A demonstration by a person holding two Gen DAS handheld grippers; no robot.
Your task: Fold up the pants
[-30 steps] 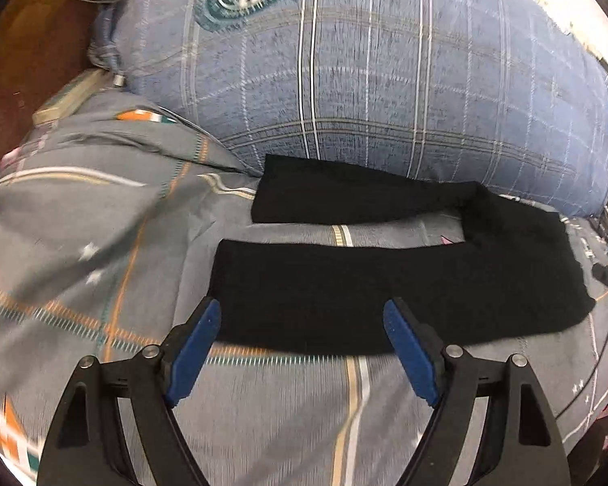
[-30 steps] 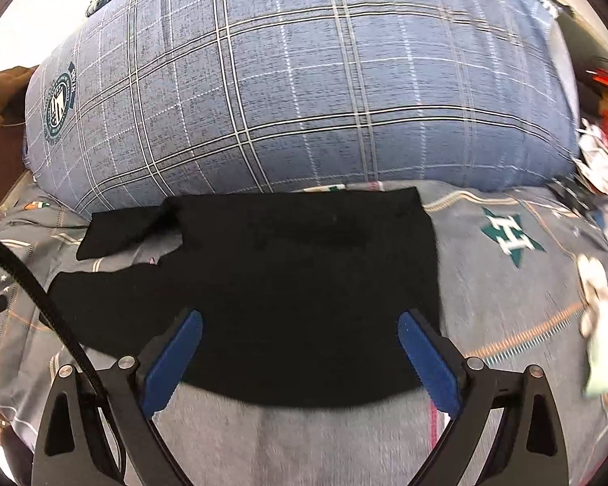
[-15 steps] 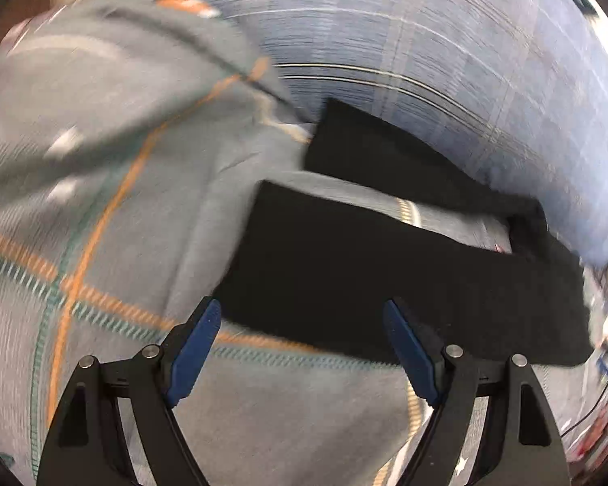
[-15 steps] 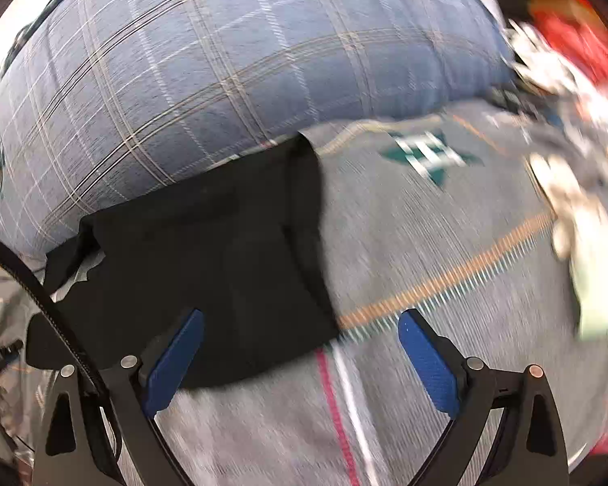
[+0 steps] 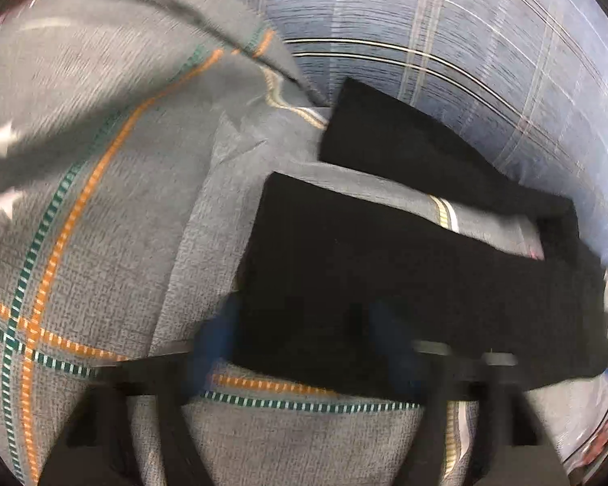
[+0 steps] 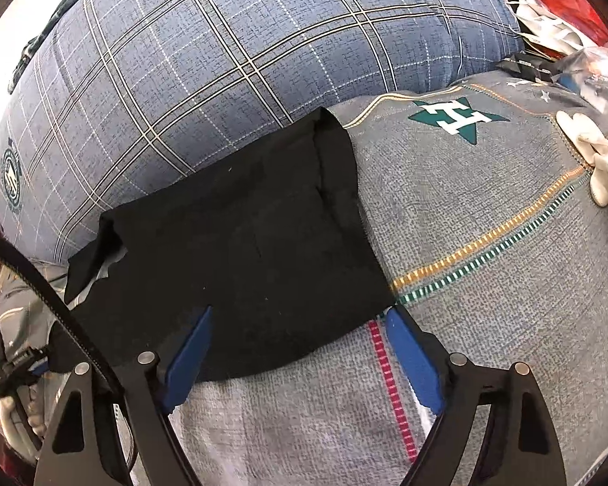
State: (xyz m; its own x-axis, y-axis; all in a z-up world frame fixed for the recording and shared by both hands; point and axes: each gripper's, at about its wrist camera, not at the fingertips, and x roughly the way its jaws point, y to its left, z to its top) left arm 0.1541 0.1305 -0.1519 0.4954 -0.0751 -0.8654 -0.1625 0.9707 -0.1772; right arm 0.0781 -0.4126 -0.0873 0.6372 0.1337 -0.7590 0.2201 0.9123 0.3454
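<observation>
My left gripper [image 5: 304, 336] a blur, jaws closing over the pants [image 5: 385, 283] hem, grip unclear, right gripper [image 6: 300, 348] closing round the waist corner, bare bedspread [image 6: 486, 283] beside.

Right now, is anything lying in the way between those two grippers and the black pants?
Nothing visible. The black pants lie bare on the grey bedspread, directly ahead of the closing left gripper and right gripper.

Grey patterned bedspread [image 6: 486, 263], black pants [image 6: 243, 251] flat on it, blue plaid pillow [image 6: 223, 60] behind, touching.
</observation>
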